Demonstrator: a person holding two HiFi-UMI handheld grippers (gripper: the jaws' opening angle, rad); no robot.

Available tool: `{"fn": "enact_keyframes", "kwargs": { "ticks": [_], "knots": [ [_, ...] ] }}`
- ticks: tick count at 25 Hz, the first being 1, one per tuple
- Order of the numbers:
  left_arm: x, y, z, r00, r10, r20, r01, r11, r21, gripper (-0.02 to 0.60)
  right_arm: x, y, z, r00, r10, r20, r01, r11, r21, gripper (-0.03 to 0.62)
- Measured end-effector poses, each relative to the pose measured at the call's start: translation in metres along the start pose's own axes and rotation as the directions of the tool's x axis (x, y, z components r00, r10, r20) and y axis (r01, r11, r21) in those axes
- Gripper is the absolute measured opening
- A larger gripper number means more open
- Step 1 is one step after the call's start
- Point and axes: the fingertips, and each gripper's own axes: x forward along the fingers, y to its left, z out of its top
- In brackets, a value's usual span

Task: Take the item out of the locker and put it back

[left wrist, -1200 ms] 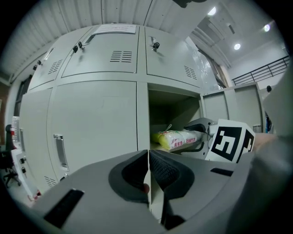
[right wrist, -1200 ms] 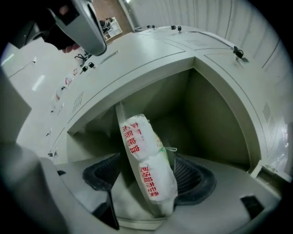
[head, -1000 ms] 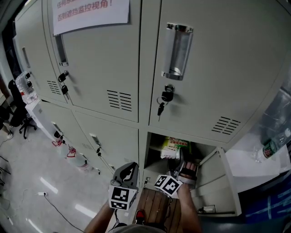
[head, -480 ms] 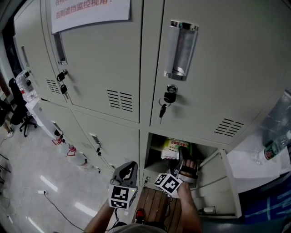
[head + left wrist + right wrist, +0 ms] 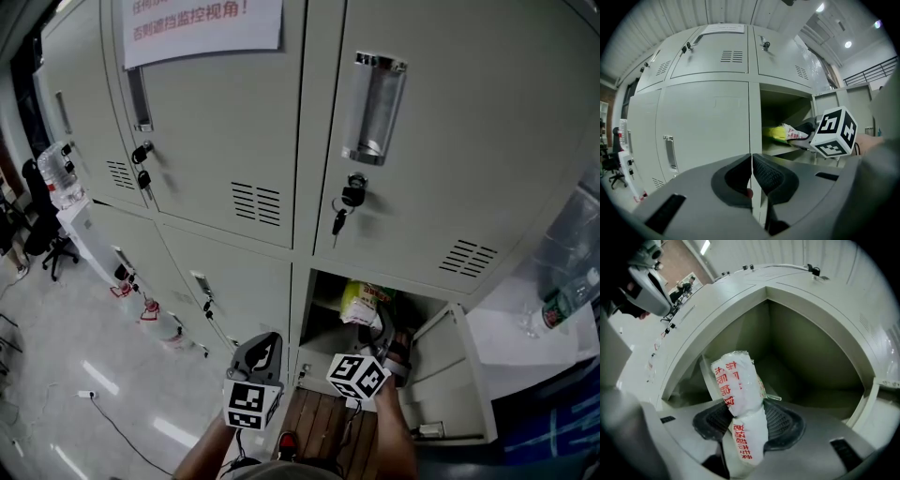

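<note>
Since the plastic packet (image 5: 738, 394) looks light, soft and crinkly, it should squash easily and may slip, so its squeezed waist seems the safest hold. The right tongs (image 5: 749, 417) have just been closing and pinch it there, just inside the open locker (image 5: 811, 357). The left tongs (image 5: 752, 176) are pressed together, empty.

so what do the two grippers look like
The left gripper and right gripper are grey, with dark textured pads; each carries a white cube with black square markers. No sleeves show. The right's jaws have just been closing on a white packet.
</note>
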Motion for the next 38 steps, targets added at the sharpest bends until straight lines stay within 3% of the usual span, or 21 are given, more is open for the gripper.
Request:
{"fn": "enact_keyframes", "kwargs": {
  "ticks": [6,10,14,26,38],
  "knots": [
    [-0.007,-0.004,0.012,0.999,-0.002,0.039,0.001,1.0,0.011,0.029,-0.038,-0.024,0.026,0.992,-0.023,0.12,-0.005,0.973,0.23,0.202],
    [-0.014,-0.012,0.014,0.999,-0.027,0.029,0.027,0.999,0.02,0.029,-0.074,-0.042,0.034,0.982,-0.015,0.188,-0.065,0.908,0.413,0.202],
    [-0.024,-0.022,0.023,0.997,-0.051,0.058,0.049,0.998,0.03,0.029,-0.109,-0.048,0.031,0.974,-0.015,0.228,-0.112,0.839,0.533,0.202],
    [-0.085,-0.052,0.025,0.987,-0.133,0.084,0.129,0.99,0.052,0.029,-0.212,-0.036,0.005,0.969,-0.079,0.235,-0.111,0.71,0.695,0.201],
    [-0.147,-0.075,0.005,0.98,-0.186,0.068,0.181,0.981,0.062,0.029,-0.295,0.013,-0.021,0.983,-0.046,0.176,-0.105,0.647,0.755,0.201]
  ]
}}
